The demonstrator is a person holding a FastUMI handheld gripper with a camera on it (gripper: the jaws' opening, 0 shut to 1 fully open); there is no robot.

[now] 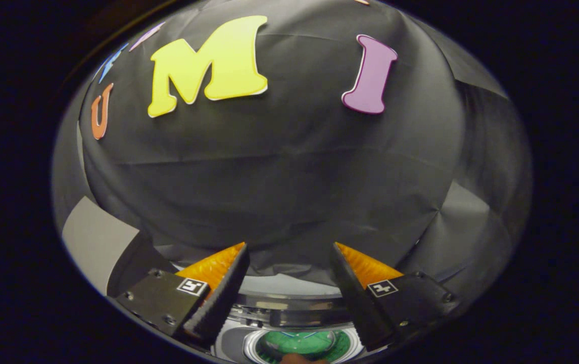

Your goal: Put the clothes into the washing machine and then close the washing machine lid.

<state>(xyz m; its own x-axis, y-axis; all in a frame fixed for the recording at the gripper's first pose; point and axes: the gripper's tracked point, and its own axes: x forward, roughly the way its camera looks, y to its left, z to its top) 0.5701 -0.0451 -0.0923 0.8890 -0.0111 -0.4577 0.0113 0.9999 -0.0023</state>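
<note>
Two fingers of the tool (289,253) stand spread wide apart, with nothing between them; their ridged inner faces look toward each other across an open gap. Each finger carries a small square marker tag on its outer block.

Below and between the fingers, close under the tool, sits the white top-loading washing machine (289,285), seen from above at a steep angle. Its pale rear edge runs across just behind the gap, and a band of shiny metal rim (299,317) curves below that. Lower still, a round opening with a white ring around it (249,349) shows a green patch inside the drum (304,343); whether that green is cloth or part of the drum cannot be told. A small reddish-brown shape (297,358) lies at the near side of the opening, too cut off to identify. The machine's lid cannot be made out clearly, though the drum opening is exposed.

Beyond the fingers hangs the dark, creased cloth wall of the booth (279,177), rising well behind the machine. Off to the left of the left finger, a flat pale grey panel (95,242) leans beside the cloth. The tool touches nothing; it hangs above the machine's opening.
</note>
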